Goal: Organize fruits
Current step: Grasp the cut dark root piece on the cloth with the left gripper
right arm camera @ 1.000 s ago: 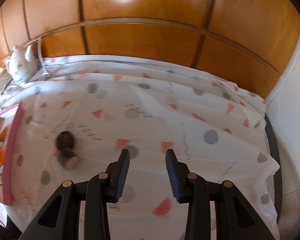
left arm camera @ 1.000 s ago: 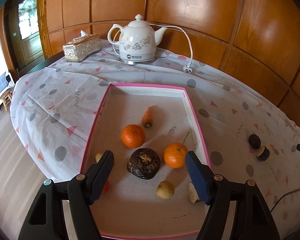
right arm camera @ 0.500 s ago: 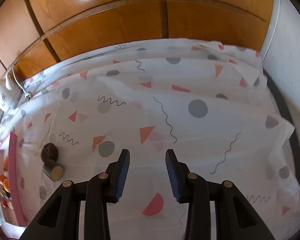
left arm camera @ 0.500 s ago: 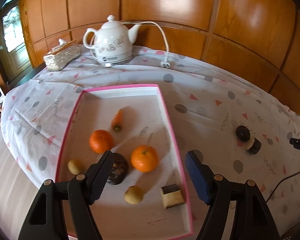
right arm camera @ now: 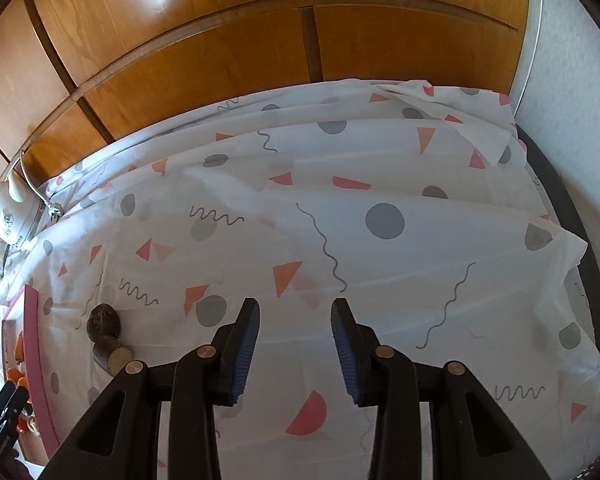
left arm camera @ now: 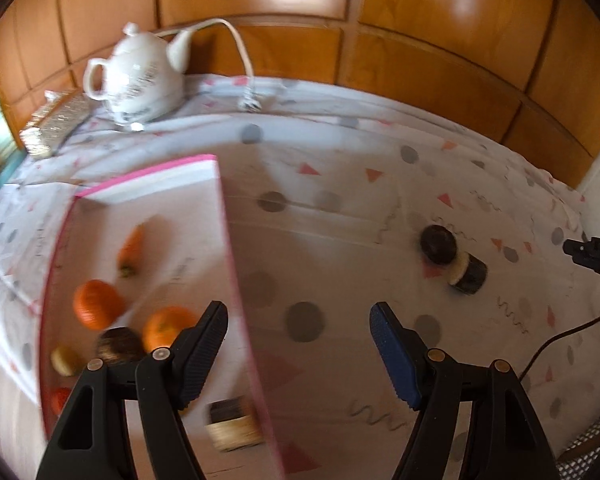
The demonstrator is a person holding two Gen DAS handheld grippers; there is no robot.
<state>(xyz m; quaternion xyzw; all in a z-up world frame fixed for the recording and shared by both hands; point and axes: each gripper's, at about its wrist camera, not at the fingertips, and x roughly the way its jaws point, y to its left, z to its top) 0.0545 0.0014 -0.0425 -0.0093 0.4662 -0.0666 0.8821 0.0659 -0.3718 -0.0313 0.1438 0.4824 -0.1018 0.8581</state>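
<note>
A pink-rimmed tray (left arm camera: 230, 264) lies at the left and holds two oranges (left arm camera: 96, 304), a carrot (left arm camera: 132, 250), a dark round fruit (left arm camera: 118, 346), a small yellowish fruit (left arm camera: 64, 360) and a cut brown piece (left arm camera: 232, 420). My left gripper (left arm camera: 298, 312) is open and empty, above the tray's right rim and the cloth beside it. Out on the cloth sit a dark round fruit (left arm camera: 438, 243) and a cut cylinder piece (left arm camera: 468, 276), touching each other. In the right wrist view the same fruit (right arm camera: 104, 322) and piece (right arm camera: 114, 354) lie to the left of my right gripper (right arm camera: 295, 306). Its jaws are narrowly parted with nothing between them.
A white kettle (left arm camera: 140, 80) with its cord and plug (left arm camera: 252, 102) and a woven box (left arm camera: 54, 124) stand at the back left by the wood-panelled wall. A black cable (left arm camera: 560, 344) trails at the right. The patterned cloth drops off the table edge (right arm camera: 580, 248) at the right.
The left gripper has swung right, from over the tray's fruits to its right rim, bringing the two loose pieces closer. The right view rolled, then held still.
</note>
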